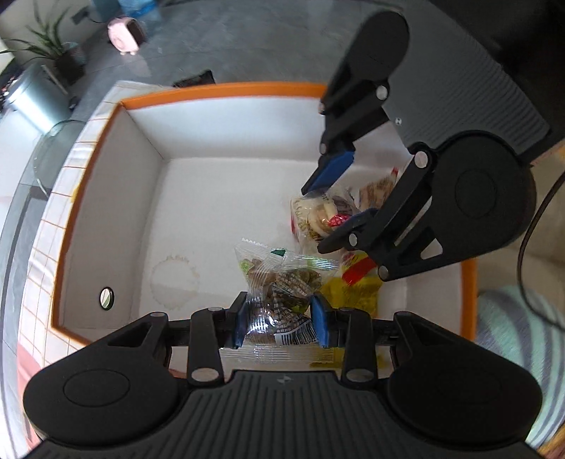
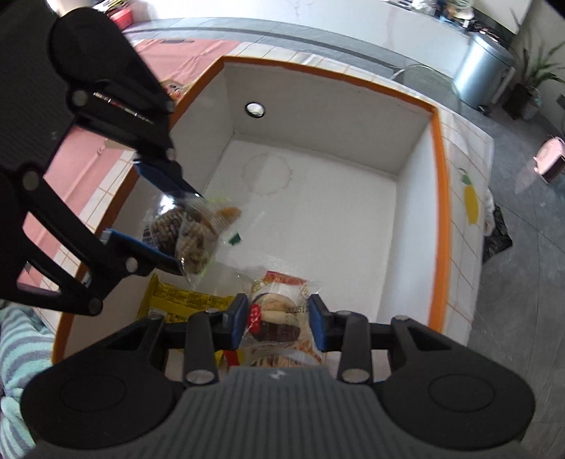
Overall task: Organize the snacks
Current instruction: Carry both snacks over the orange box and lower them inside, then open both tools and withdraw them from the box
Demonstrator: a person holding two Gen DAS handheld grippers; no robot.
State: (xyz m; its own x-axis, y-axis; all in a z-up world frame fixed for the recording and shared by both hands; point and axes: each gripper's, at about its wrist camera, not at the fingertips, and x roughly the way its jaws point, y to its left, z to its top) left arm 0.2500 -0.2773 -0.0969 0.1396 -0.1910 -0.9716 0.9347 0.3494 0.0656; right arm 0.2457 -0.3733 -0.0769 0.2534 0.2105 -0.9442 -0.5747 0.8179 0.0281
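A white box with an orange rim (image 1: 226, 90) (image 2: 441, 197) lies below both grippers. My left gripper (image 1: 282, 326) is shut on a clear packet of brown snacks (image 1: 282, 293), held over the box floor; it also shows in the right wrist view (image 2: 192, 229), with the left gripper (image 2: 155, 219) around it. My right gripper (image 2: 277, 319) is shut on a clear packet of round cakes (image 2: 279, 317), low in the box; in the left wrist view the packet (image 1: 317, 215) sits between the right gripper's jaws (image 1: 332, 212). A yellow packet (image 1: 353, 289) (image 2: 183, 300) lies on the box floor.
The box stands on a white cloth with an orange grid (image 2: 469, 169) (image 1: 42, 254). A pink cloth (image 2: 77, 159) lies beside it. A metal bin (image 2: 476, 70), a potted plant (image 1: 60, 49) and a pink object (image 1: 123, 33) stand on the grey floor. Striped fabric (image 1: 512, 328) is near.
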